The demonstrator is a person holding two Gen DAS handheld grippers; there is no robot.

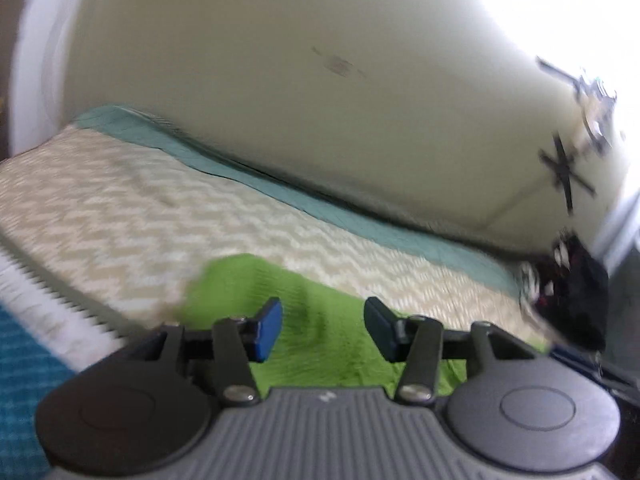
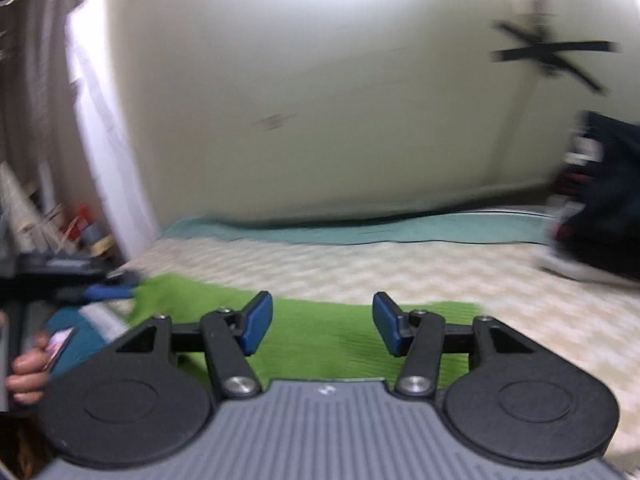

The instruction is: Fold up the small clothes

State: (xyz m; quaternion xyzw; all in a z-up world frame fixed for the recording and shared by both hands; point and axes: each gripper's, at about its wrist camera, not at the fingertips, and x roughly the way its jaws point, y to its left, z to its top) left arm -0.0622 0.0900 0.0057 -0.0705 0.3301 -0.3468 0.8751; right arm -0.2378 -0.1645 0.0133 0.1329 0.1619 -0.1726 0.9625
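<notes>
Chevron bedspread, green cloth, jaws parted, empty

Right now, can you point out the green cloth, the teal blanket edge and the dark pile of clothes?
green cloth (image 2: 320, 340): right wrist view, middle of the fabric between the fingers.
teal blanket edge (image 2: 400, 232): right wrist view, strip along the wall.
dark pile of clothes (image 2: 600, 208): right wrist view, middle of the dark mass.

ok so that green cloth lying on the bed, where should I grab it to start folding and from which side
Probably take the green cloth by its far corners, one per gripper. It lies flat on the chevron bedspread, so come down from the near side and pinch the thin edge. The left gripper and right gripper both hang open above it with nothing between the fingers.
</notes>
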